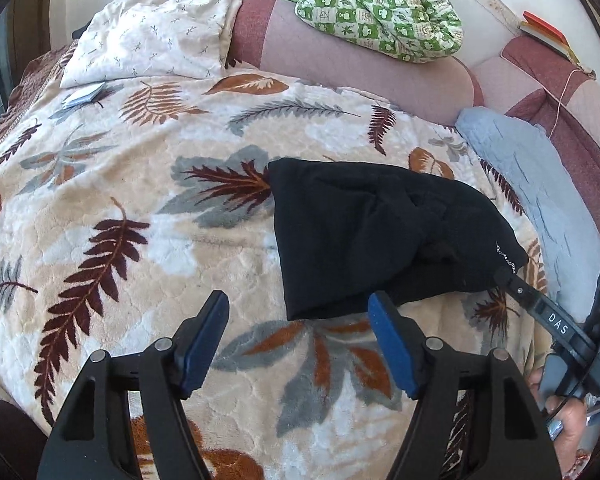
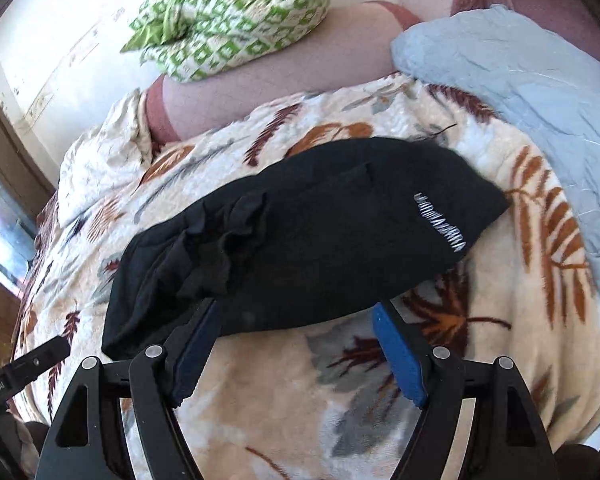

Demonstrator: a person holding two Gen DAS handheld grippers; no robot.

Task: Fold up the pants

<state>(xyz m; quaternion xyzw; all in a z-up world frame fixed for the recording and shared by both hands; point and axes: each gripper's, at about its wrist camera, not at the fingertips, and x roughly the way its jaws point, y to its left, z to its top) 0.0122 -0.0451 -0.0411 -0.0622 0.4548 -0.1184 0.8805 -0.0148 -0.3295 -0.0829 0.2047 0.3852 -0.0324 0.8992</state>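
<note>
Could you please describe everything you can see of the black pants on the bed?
The black pants lie folded into a compact, roughly oblong bundle on the leaf-patterned blanket. The fabric looks soft and knit, and it is bunched and wrinkled at one end. A small line of white lettering runs near the other end. Neither gripper holds them: the left gripper and the right gripper both stand open at the near edge.

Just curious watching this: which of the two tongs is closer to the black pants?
Right. The right tongs sit open at the edge of the pants; the left tongs hover open just short of them.
</note>
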